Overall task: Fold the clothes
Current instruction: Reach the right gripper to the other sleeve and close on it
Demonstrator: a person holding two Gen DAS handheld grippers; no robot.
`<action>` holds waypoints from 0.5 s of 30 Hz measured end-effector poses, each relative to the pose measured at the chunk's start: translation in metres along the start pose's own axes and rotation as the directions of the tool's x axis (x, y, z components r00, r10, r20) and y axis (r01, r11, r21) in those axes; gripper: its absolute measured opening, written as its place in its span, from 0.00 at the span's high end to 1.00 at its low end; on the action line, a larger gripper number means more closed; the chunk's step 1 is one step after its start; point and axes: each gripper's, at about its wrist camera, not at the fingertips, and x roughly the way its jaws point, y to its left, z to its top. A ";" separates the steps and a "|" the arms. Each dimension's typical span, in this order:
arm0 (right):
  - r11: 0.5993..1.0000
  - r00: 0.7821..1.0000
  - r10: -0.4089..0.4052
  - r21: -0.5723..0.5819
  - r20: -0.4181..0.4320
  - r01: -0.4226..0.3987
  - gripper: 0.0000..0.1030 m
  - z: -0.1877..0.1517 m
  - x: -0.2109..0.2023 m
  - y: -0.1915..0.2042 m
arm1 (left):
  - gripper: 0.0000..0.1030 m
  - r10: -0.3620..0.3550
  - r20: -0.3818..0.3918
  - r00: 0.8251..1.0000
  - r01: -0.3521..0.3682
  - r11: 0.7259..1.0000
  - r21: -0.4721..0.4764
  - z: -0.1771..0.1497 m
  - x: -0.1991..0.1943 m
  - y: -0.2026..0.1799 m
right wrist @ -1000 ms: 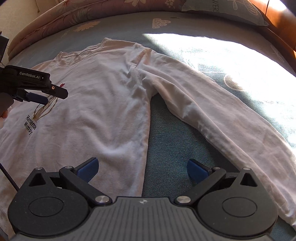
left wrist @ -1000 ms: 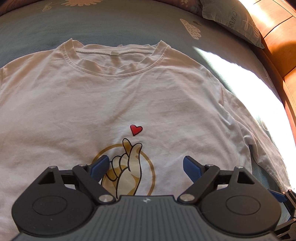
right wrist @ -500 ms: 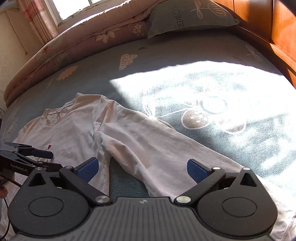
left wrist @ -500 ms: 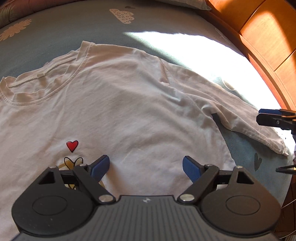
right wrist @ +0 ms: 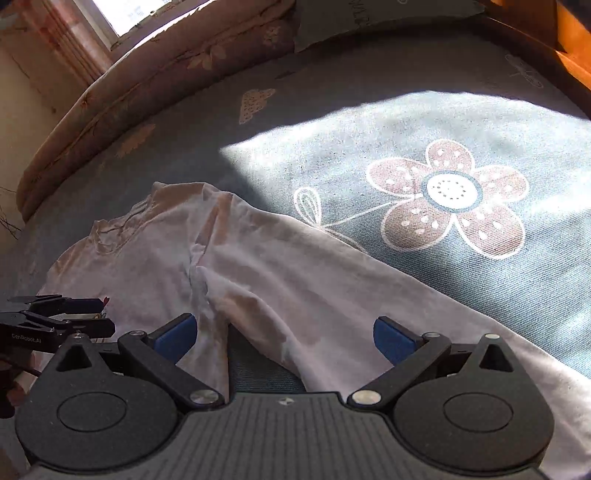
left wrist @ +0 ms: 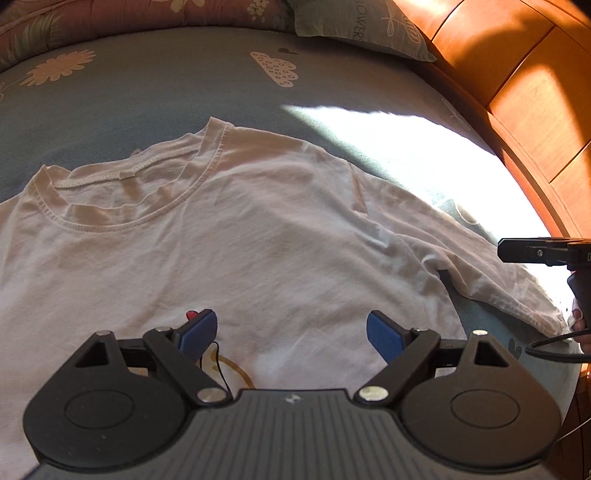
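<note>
Sunlit blue bedsheet (right wrist: 461,122) (flower-printed), wooden headboard (left wrist: 524,92), window (right wrist: 140,11) behind.

- White long-sleeved shirt (left wrist: 280,236) — lies face up, spread flat on the bed, its collar turned towards the pillow end.
- Collar (left wrist: 122,199) — round, ribbed, double-stitched; the back of the neck shows through the opening.
- Front print — a small red heart (left wrist: 191,315) above part of a yellow ring with black outlines, mostly hidden.
- Sleeve (right wrist: 332,291) — stretched out sideways from the shoulder towards the bed's wooden side, wrinkled at the armpit; its cuff (left wrist: 543,317) lies near the bed's edge, partly in a patch of sunlight.
- Body cloth — lightly creased, nothing folded over yet.
</note>
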 end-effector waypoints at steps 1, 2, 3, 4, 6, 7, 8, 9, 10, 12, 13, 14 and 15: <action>1.000 1.000 0.024 -0.016 0.005 -0.024 0.00 0.011 0.007 0.005 | 0.15 0.013 0.001 1.000 -0.013 1.000 -0.024 0.001 0.000 0.007; 0.998 0.999 0.050 -0.030 0.008 -0.049 0.00 0.022 0.016 0.009 | 0.15 0.025 0.000 1.000 -0.025 0.999 -0.048 0.001 0.001 0.014; 0.996 0.997 0.075 -0.045 0.011 -0.074 0.00 0.034 0.024 0.014 | 0.15 0.030 -0.007 1.000 -0.030 0.997 -0.072 0.001 0.003 0.022; 0.993 0.995 0.100 -0.060 0.013 -0.099 0.00 0.045 0.032 0.018 | 0.15 0.033 -0.018 0.999 -0.035 0.995 -0.092 0.000 0.005 0.028; 0.983 0.987 0.160 -0.090 -0.015 -0.160 0.00 0.067 0.053 0.022 | 0.15 0.036 -0.037 0.999 -0.040 0.991 -0.129 -0.001 0.009 0.041; 0.977 0.982 0.187 -0.100 -0.042 -0.190 0.00 0.077 0.064 0.022 | 0.15 0.027 -0.034 0.999 -0.031 0.990 -0.134 -0.002 0.009 0.044; 0.973 0.978 0.199 -0.105 -0.071 -0.205 0.00 0.085 0.073 0.020 | 0.15 0.018 -0.030 0.999 -0.022 0.990 -0.139 -0.004 0.009 0.047; 0.972 0.976 0.198 -0.113 -0.094 -0.208 0.00 0.091 0.080 0.017 | 0.15 0.009 -0.027 1.000 -0.013 0.990 -0.142 -0.005 0.009 0.050; 0.970 0.973 0.195 -0.120 -0.122 -0.210 0.00 0.096 0.085 0.013 | 0.15 0.001 -0.025 1.000 -0.005 0.991 -0.137 -0.005 0.010 0.051; 0.968 0.963 0.190 -0.127 -0.192 -0.217 0.00 0.103 0.093 0.002 | 0.14 -0.006 -0.022 1.000 0.003 0.993 -0.118 -0.006 0.011 0.052; 0.965 0.950 0.201 -0.116 -0.237 -0.233 0.00 0.104 0.096 -0.006 | 0.14 -0.008 -0.022 1.000 0.005 0.994 -0.110 -0.007 0.011 0.051; 0.961 0.931 0.222 -0.094 -0.289 -0.258 0.00 0.104 0.100 -0.013 | 0.12 -0.011 -0.022 1.000 0.008 0.995 -0.101 -0.007 0.012 0.051; 0.957 0.908 0.245 -0.067 -0.339 -0.283 0.00 0.104 0.103 -0.021 | 0.11 -0.015 -0.023 1.000 0.013 0.996 -0.093 -0.007 0.012 0.050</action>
